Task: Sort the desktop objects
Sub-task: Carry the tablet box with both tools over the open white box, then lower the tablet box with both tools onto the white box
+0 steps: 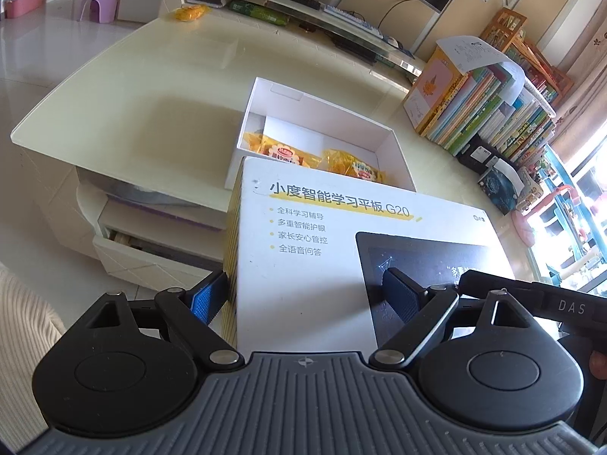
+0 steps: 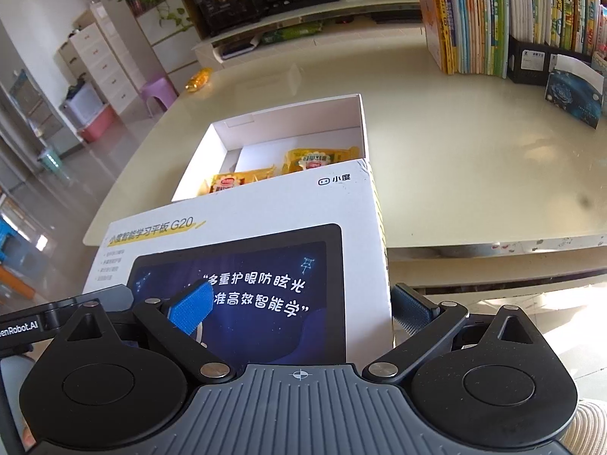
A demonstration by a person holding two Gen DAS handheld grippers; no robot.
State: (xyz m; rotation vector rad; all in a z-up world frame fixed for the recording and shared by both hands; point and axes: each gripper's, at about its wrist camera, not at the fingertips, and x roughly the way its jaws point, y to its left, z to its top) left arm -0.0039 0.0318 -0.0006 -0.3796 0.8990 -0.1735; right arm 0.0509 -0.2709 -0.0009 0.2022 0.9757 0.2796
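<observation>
Here both tools straddle the near corners of the box lid (image 1: 341, 235): the left tool (image 1: 307, 295) clamps its left edge, the right tool (image 2: 303, 303) its right edge, fingers closed on it. Beyond, the lid half covers the open white box (image 1: 394, 144) on the bench (image 1: 151, 87), with two yellow snack packets (image 1: 280, 153) inside; a third packet (image 1: 189, 12) lies at the far edge
</observation>
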